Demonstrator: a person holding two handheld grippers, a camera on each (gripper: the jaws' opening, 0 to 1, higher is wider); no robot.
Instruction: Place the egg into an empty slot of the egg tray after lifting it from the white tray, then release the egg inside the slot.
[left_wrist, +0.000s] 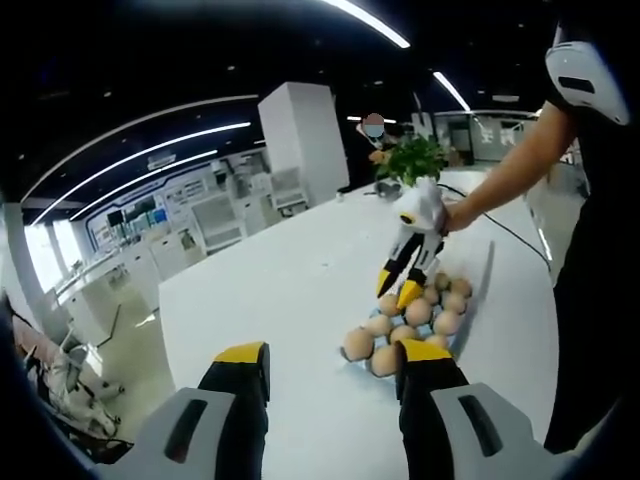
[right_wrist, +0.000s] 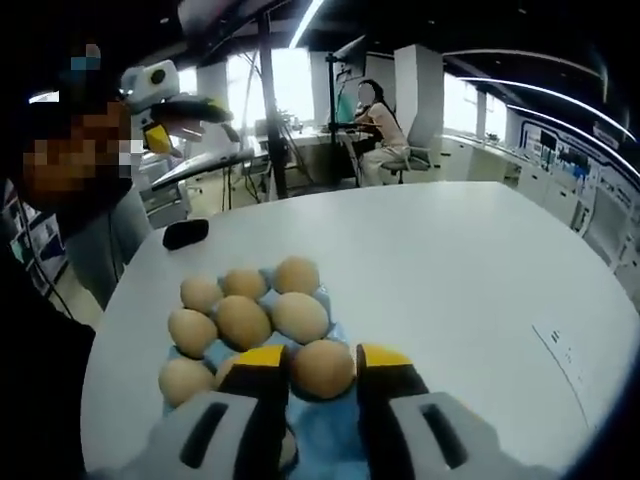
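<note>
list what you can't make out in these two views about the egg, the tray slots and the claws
- Right gripper view: whether the right claw actually grips the brown egg between its tips; contact is unclear.
- Right gripper view: empty slots of the blue egg tray; claw and eggs cover them.
- Left gripper view: tray slots too small; left claw open.

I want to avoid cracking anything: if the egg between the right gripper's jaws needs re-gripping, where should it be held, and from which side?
Grip the egg across its rounded middle, coming from above. In the right gripper view it sits low in the blue egg tray, with neighbouring eggs crowding its far side, so only its upper part seems reachable. The right gripper already flanks it.
</note>
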